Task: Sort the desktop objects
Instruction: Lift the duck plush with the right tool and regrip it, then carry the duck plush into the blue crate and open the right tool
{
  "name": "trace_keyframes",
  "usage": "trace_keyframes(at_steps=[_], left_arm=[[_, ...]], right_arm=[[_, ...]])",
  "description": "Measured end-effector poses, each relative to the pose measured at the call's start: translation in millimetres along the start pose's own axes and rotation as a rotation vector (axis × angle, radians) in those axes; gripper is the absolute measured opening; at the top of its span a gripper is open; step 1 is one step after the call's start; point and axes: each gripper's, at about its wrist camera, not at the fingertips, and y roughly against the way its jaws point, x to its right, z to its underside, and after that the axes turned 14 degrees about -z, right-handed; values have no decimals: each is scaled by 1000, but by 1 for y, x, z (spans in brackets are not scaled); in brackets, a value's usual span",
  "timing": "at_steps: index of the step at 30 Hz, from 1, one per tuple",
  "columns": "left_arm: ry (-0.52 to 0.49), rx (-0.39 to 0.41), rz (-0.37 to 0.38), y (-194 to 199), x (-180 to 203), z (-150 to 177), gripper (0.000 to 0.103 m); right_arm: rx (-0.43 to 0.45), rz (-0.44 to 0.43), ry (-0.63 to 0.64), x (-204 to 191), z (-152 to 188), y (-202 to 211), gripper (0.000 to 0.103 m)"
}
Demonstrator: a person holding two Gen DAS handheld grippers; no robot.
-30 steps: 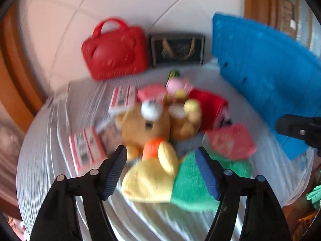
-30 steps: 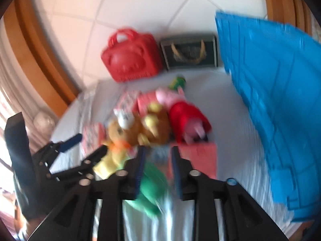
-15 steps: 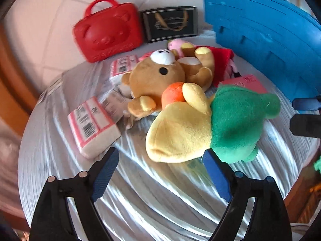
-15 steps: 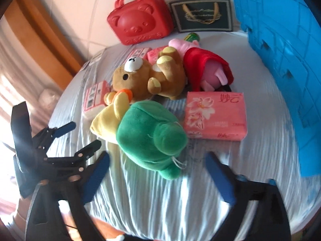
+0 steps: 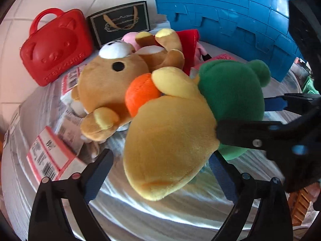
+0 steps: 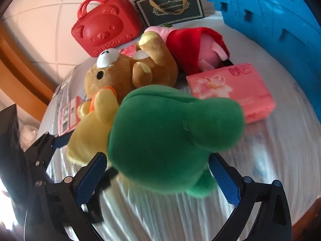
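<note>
Green and yellow plush is what both cameras are stuffed with: a soft duck-like toy with a green body, yellow head and orange beak [image 5: 172, 132] lying on the white cloth-covered table [image 6: 280, 160]. Its long axis runs crosswise, yellow end toward the left gripper [image 5: 160, 172], green end toward the right gripper [image 6: 158, 176]. Both grippers are spread wide, each straddling its own end, and neither blue pad looks pressed in yet. They seem about equally close, so I'd guess it's a two-handed lift.

Just behind lies a brown plush bear [image 5: 112, 80], then a pink plush in a red dress [image 6: 200, 48], with a red bear-face plastic case [image 5: 56, 48] and a black gift bag [image 6: 170, 4] farthest back.

The right view shows the pink tissue pack [image 6: 230, 92] whole; the left view mostly hides it but shows barcode-side tissue packs [image 5: 50, 160] better.
</note>
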Motion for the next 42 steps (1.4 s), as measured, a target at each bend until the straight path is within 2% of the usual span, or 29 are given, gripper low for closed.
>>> trace_keyframes(at_steps=[2,3,4,5,7,8,11,14,21,28,33,37,42], left_arm=[[8,6,30,-4,0,-1,93],[17,3,67,-4,0,-1,73],[26,-3,89,-3,1,-2,70],[24,7,79,0,2,-3,69],[-5,42,58,9,7,-5,63],[-13,52,52,14,8,-7,63],[5,79,66,29,3,-19,62],[4,126,45,48,3,-32,62],[20,282,3,115,6,-84,62],[18,434,-11,182,44,-186,62],[3,482,18,211,89,-278,63],[-23,434,46,204,134,-353,63],[-24,245,107,166,201,-420,63]], right_arm=[[3,-8,-14,6,-6,-7,101],[-1,-8,-20,7,-6,-7,97],[-4,0,-16,6,-7,-6,87],[-6,22,0,2,-9,-3,82],[-4,39,22,-4,-10,3,77],[0,44,30,-6,-11,7,67],[12,33,29,-6,-15,22,66],[46,25,56,-14,-24,44,65],[167,32,159,-44,-58,119,64],[298,54,217,-39,-120,227,64],[369,103,256,-11,-182,315,64],[358,117,231,39,-235,363,64],[250,146,170,124,-293,389,64]])
